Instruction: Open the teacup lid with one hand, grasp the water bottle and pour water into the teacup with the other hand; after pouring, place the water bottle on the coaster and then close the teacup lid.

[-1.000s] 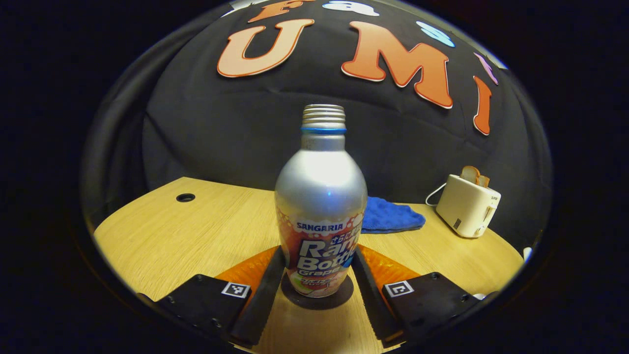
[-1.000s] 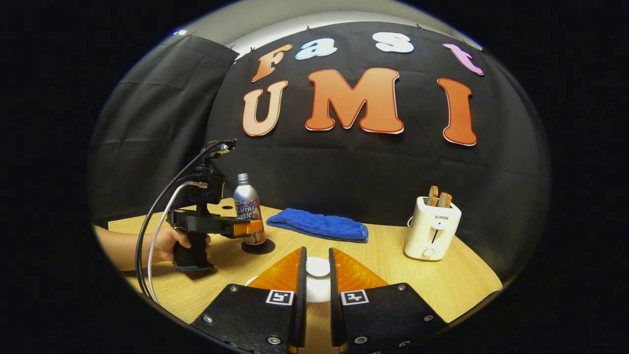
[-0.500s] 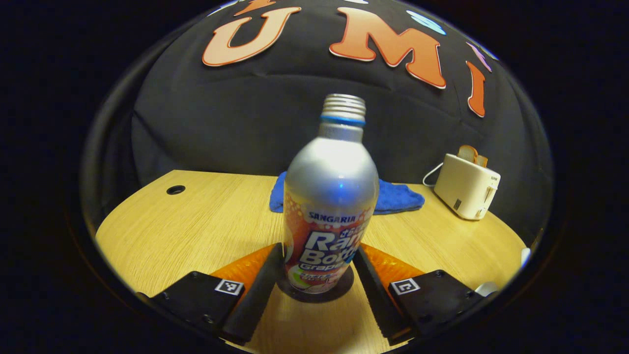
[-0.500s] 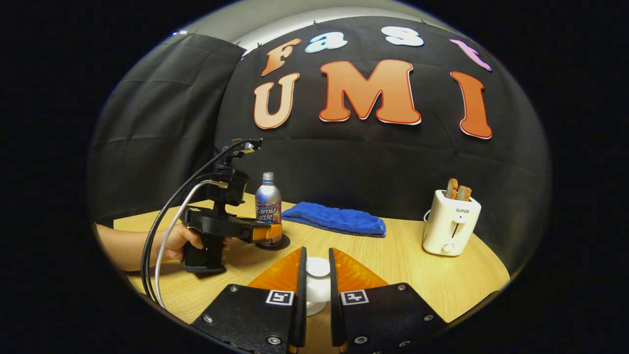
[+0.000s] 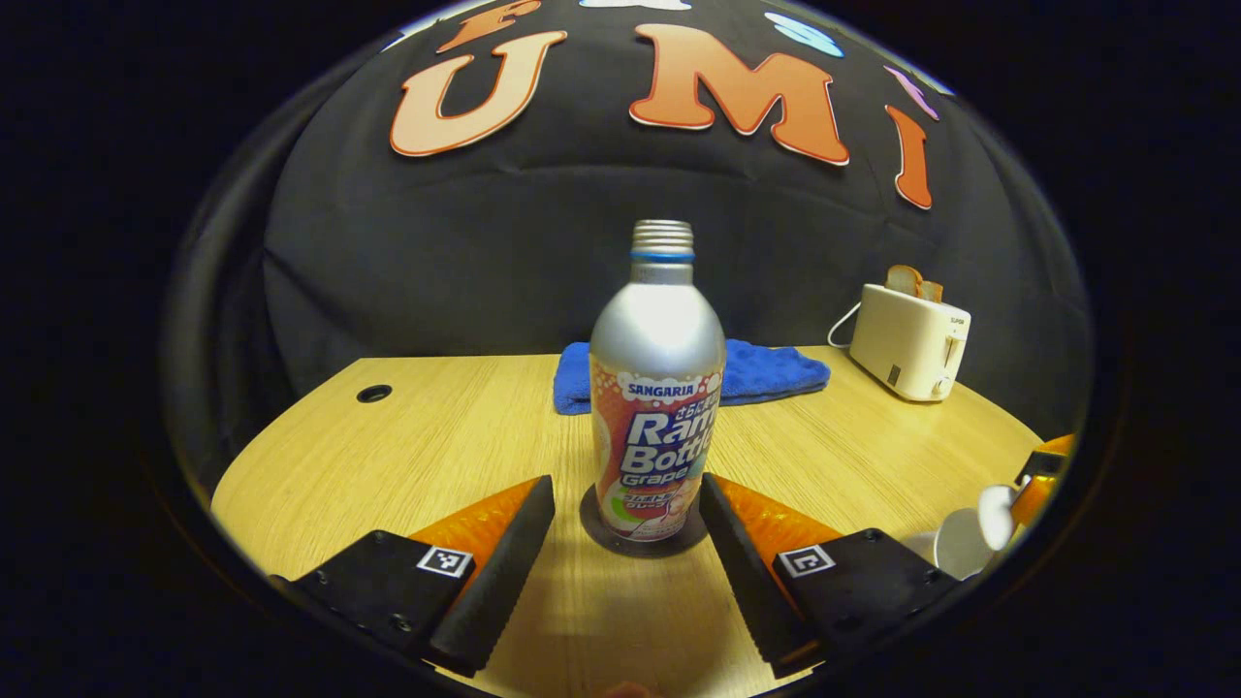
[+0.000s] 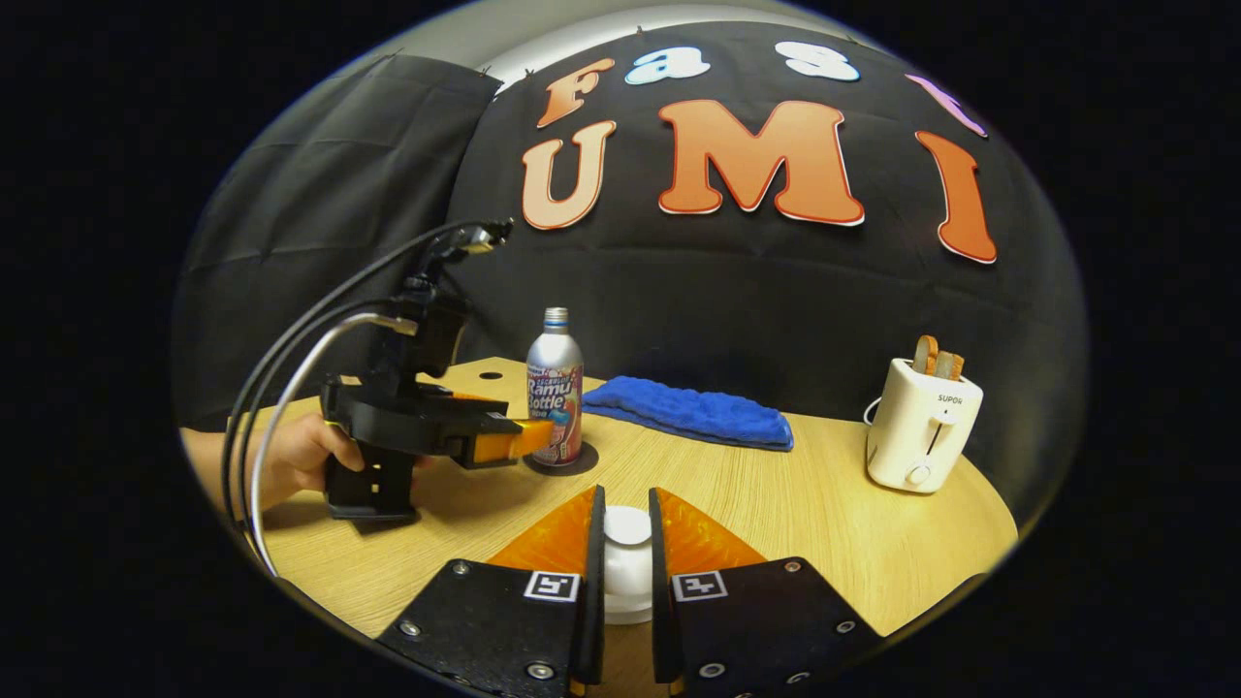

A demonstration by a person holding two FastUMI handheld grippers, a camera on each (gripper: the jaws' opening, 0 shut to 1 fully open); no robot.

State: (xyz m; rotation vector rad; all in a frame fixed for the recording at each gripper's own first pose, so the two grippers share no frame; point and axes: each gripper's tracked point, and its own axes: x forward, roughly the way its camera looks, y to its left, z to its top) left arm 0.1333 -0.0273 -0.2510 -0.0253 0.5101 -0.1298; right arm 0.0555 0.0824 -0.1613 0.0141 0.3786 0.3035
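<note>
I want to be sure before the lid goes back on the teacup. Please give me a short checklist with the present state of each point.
1. water bottle stands upright on the coaster: ok.
2. left gripper open, fingers apart from the bottle on both sides: ok.
3. right gripper shut on the lid knob: ok.
4. Lid lined up over the teacup: cannot tell.
5. Water in the teacup: cannot tell.
6. blue cloth and toaster stand away from the cup: ok.
</note>
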